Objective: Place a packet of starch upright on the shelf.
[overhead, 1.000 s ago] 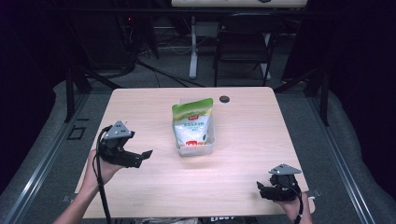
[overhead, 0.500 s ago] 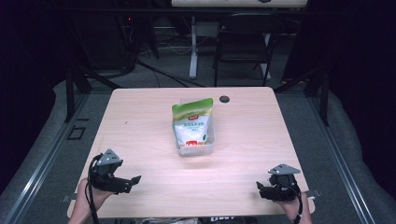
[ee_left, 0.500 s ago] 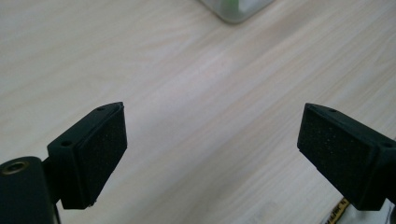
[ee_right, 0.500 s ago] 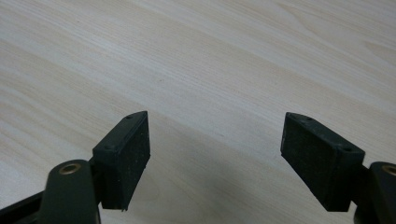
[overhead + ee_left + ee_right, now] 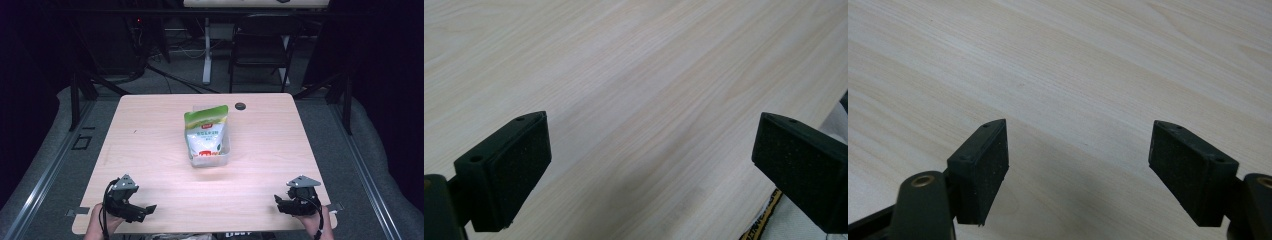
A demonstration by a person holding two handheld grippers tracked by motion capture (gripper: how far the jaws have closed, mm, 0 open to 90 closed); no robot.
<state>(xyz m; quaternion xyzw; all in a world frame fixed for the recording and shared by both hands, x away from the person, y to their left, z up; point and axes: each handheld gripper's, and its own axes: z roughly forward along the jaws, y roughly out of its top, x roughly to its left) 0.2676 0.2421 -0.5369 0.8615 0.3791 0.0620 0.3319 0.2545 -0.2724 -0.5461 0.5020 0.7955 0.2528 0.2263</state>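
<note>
L gripper (image 5: 131, 206) & R gripper (image 5: 296, 204), both near of the bag (image 5: 206, 134), are held w/ jaws apart, nothing between. Bag is stood in a clear tub (image 5: 210, 159) mid-table (image 5: 150, 135); probably soft, light, slippery film. Best pinched at the top seam.

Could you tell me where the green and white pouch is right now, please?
In the high view, the green and white pouch stands in a clear plastic tub at the middle of the wooden table, near a small black disc.
</note>
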